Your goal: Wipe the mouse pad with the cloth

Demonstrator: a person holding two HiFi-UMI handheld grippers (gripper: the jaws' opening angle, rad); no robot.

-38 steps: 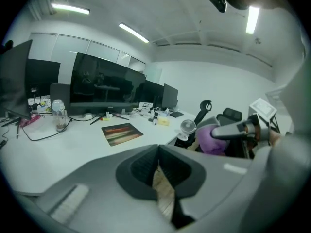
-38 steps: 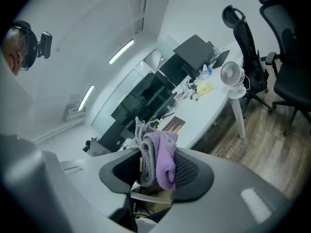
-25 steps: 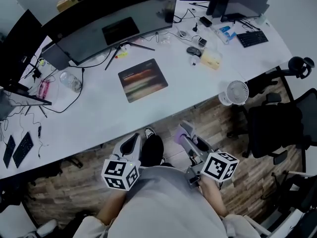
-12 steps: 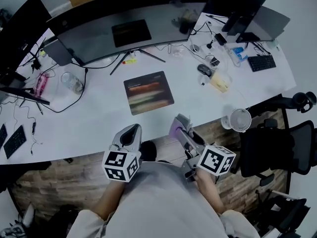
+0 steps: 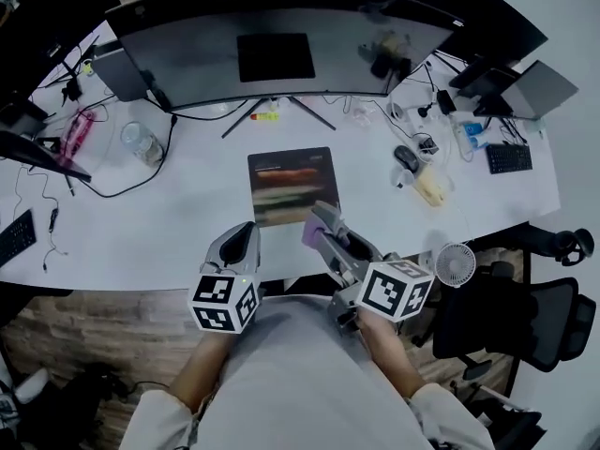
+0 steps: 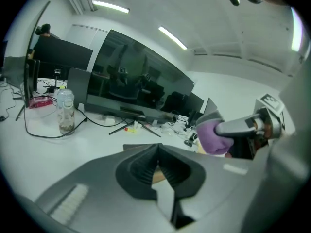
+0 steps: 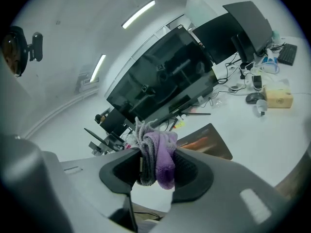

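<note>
Place: an office workstation.
Desk: a long white desk [image 5: 169,223] with cables [image 5: 141,184] trailing over its left part.
Screens: a wide curved monitor [image 5: 272,54] along the far edge, with further screens [image 5: 497,26] past the right end.
Peripherals: a keyboard [image 5: 509,157] at the right corner and a mouse [image 5: 406,157] nearer the middle.
Seating: a black swivel chair [image 5: 525,312] off the right front corner.
Lighting: ceiling strip lights [image 7: 138,13].

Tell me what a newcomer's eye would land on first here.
The big curved monitor across the back of the white desk dominates. Next comes the purple cloth pinched in the right gripper, jaws shut on it, by the near edge of the mouse pad at mid-desk. The left gripper beside it is shut and empty.
</note>
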